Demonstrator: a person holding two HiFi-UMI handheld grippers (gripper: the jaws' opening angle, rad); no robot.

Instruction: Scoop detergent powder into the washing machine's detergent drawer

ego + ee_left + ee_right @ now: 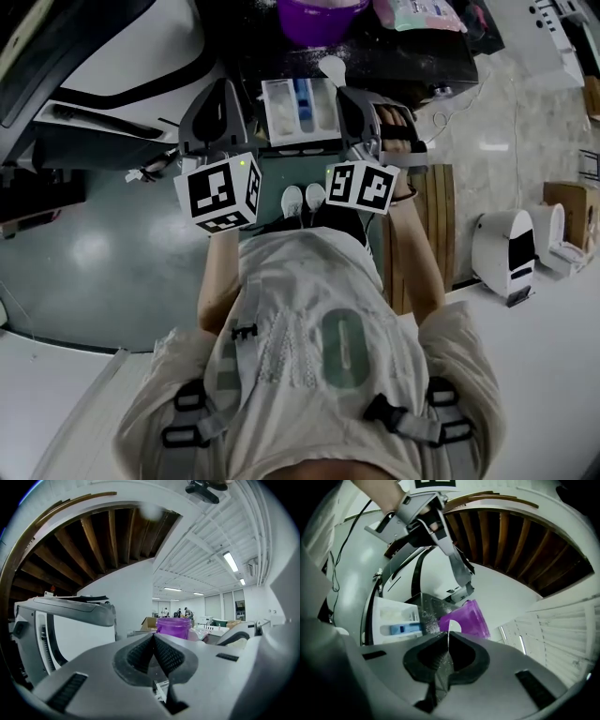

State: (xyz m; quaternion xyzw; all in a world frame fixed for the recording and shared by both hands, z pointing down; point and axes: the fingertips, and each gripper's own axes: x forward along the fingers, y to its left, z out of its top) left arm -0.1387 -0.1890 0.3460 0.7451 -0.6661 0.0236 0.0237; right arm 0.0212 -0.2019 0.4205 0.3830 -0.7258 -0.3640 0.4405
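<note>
The washer's white detergent drawer (300, 111) is pulled open, with a blue insert in its middle; it also shows in the right gripper view as the drawer (396, 620). A purple tub (319, 14) stands behind it on the dark machine top. My right gripper (351, 94) is shut on the thin handle of a white scoop (333, 67), whose bowl (451, 626) sits just past the right gripper (448, 649), between drawer and purple tub (468, 618). My left gripper (223, 90) hovers left of the drawer; in its own view the left gripper (153, 641) is shut with nothing held, and the tub (173, 626) lies ahead.
Spilled powder (375, 47) dusts the machine top. A pink-and-teal packet (422, 14) lies right of the tub. Wooden slats (436, 220), white devices (506, 248) and a cardboard box (567, 206) are on the floor to the right. My shoes (302, 197) are below the drawer.
</note>
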